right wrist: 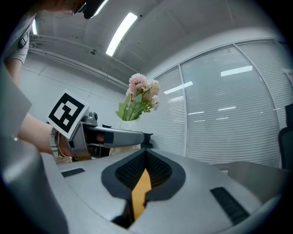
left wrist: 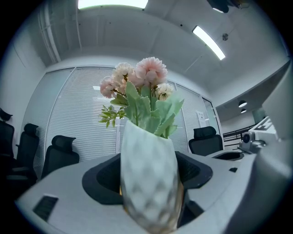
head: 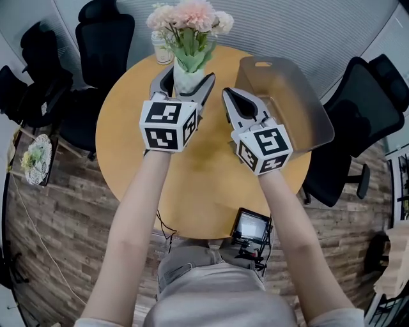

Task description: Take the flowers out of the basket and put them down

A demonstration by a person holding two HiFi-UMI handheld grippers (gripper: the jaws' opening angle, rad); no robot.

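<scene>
A bunch of pink flowers (head: 190, 16) with green leaves stands in a white faceted vase (head: 184, 71) over the far part of the round wooden table (head: 204, 185). My left gripper (head: 189, 83) is shut on the vase, one jaw on each side. In the left gripper view the vase (left wrist: 150, 178) fills the gap between the dark pads (left wrist: 103, 178), with the flowers (left wrist: 142, 77) above. Whether its base touches the table is hidden. My right gripper (head: 231, 96) hovers beside it, shut and holding nothing (right wrist: 145, 153). The translucent grey basket (head: 319, 121) sits right of it.
A small glass jar (head: 161, 48) stands behind the vase at the table's far edge. Black office chairs (head: 102, 38) ring the table. A small screen device (head: 251, 227) hangs at the near edge. The right gripper view shows the left gripper (right wrist: 114, 136) and the flowers (right wrist: 139, 98).
</scene>
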